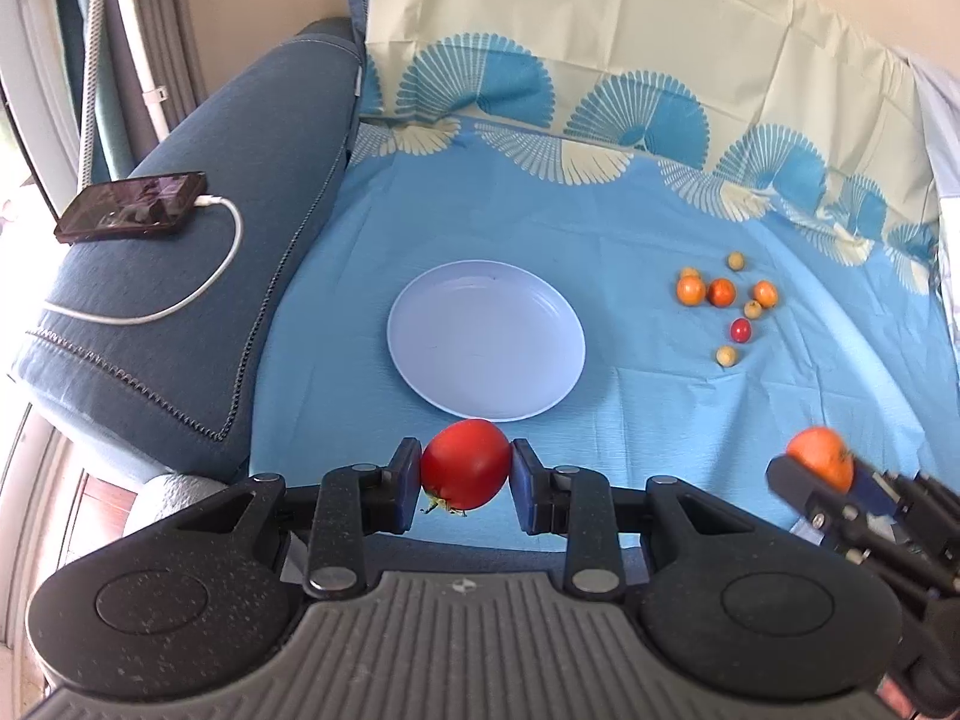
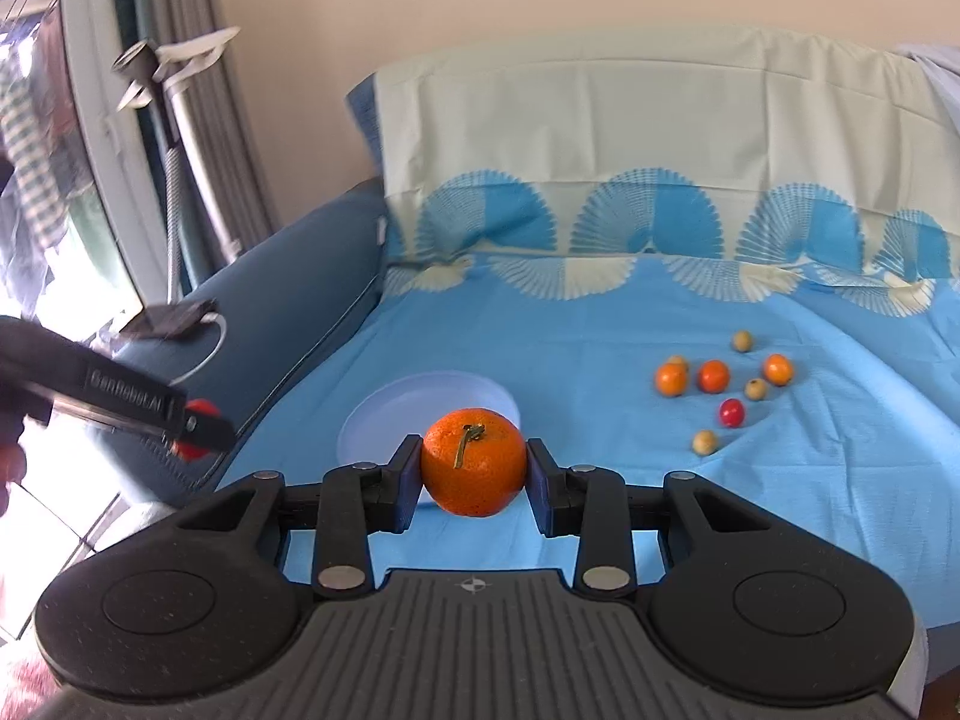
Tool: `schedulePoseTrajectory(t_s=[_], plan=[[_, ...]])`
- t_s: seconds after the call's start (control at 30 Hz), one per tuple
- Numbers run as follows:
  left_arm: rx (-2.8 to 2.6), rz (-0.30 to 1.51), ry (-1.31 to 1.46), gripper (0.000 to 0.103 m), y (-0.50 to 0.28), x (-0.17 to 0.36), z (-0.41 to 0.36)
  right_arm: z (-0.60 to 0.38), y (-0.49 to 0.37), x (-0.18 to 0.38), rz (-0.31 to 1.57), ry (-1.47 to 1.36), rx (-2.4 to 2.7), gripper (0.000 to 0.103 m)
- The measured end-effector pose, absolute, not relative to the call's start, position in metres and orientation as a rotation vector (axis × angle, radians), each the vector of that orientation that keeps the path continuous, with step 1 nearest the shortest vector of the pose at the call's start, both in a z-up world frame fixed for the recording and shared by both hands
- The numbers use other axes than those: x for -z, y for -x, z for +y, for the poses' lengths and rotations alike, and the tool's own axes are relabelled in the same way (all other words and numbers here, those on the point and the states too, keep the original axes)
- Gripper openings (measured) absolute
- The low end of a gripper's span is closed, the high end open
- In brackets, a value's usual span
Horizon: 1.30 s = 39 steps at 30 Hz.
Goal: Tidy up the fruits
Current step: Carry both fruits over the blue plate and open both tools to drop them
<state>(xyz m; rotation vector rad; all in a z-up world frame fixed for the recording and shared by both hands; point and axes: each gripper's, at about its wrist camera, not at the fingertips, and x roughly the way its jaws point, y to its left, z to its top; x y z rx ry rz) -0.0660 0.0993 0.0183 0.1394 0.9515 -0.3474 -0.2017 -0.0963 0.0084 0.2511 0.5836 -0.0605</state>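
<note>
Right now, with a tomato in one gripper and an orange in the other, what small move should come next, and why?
Probably carry the tomato forward over the plate and lower it. The left gripper is shut on it just short of the plate's near rim, and the plate is empty. The right gripper can follow with the orange.

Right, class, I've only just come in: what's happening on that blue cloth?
A person is sorting fruit with two hand-held claws. The left claw grips a red tomato, the right claw an orange, both held above the cloth near the empty plate. A cluster of small fruits lies loose to the plate's right.
</note>
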Motion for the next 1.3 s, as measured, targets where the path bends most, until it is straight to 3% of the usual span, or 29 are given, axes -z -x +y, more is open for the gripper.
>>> schedulePoseTrajectory(t_s=[0.63, 1.3], plan=[[0.319, 0.975, -0.096, 0.035, 0.037, -0.006, 0.118, -0.08, 0.174, 0.005, 0.669, -0.215, 0.042, 0.038], [0.307, 1.021, -0.162, 0.035, -0.049, 0.039, 0.078, -0.079, 0.085, 0.044, 0.742, -0.212, 0.035, 0.038]])
